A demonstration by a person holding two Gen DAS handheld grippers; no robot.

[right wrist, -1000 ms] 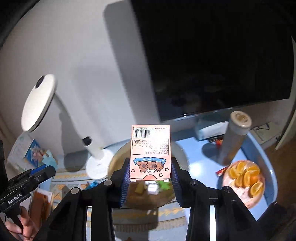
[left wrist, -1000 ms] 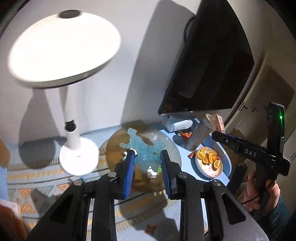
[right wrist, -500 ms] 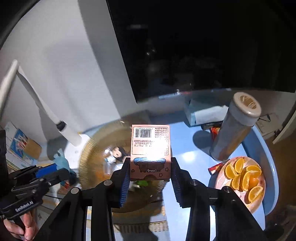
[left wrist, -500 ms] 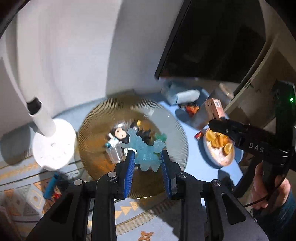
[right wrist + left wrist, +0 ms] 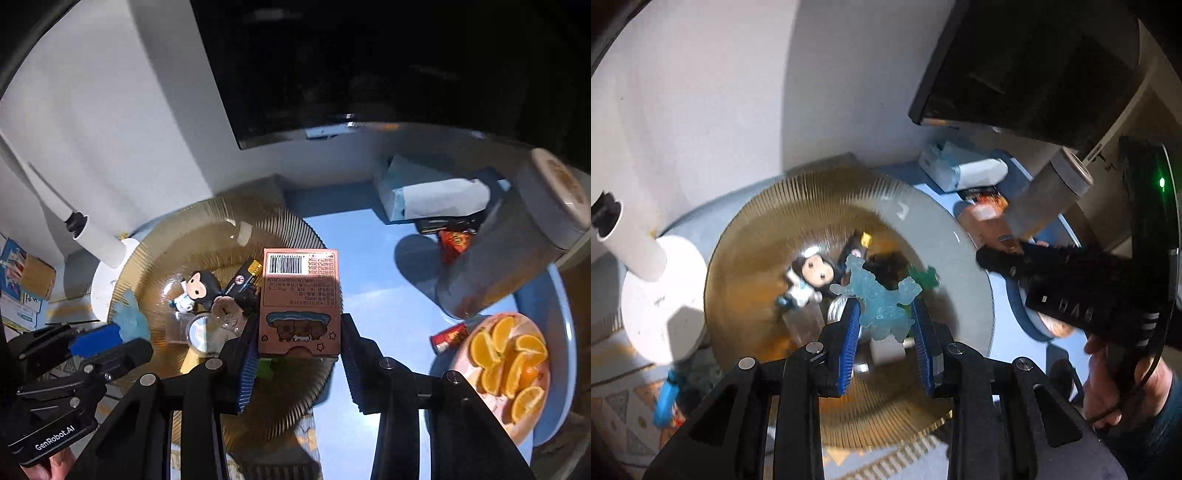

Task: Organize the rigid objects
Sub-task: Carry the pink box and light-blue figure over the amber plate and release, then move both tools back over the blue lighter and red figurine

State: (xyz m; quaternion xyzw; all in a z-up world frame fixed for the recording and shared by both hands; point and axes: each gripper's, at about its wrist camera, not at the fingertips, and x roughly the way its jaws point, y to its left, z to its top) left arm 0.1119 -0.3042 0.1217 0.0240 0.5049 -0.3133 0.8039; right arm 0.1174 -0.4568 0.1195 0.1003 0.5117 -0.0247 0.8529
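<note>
Blue table [image 5: 373,306] underneath it all, and at its 9 o'clock side sits the big ribbed amber glass bowl [image 5: 798,206], already a home for small things: a dark-haired figurine [image 5: 810,275], a dark wrapped bar [image 5: 242,282], a round toy by the middle. Off at 3 o'clock on the table, a tall grey canister [image 5: 517,236], and at 4 o'clock a plate of orange wedges [image 5: 509,365], well clear of the action.

Both hands are over the bowl now! The right gripper [image 5: 297,354] has its pads pressed on the sides of a pink box [image 5: 299,302], barcode end pointing away, hanging over the bowl's 4 o'clock rim. The left gripper [image 5: 886,325], narrowly parted, is clamped on a pale blue frosted toy [image 5: 881,299], lumpy and branching, right above the bowl's centre.

My read: this is the drop-off, both pieces headed into the bowl. To do it well, lower until each piece is just above the pile before letting go, since glass will not forgive a long fall. The blue toy wants a free patch toward 5 o'clock, away from the figurine. The box is mostly over the rim, so it should slide inward toward 9 o'clock first, or it could tip out onto the table
</note>
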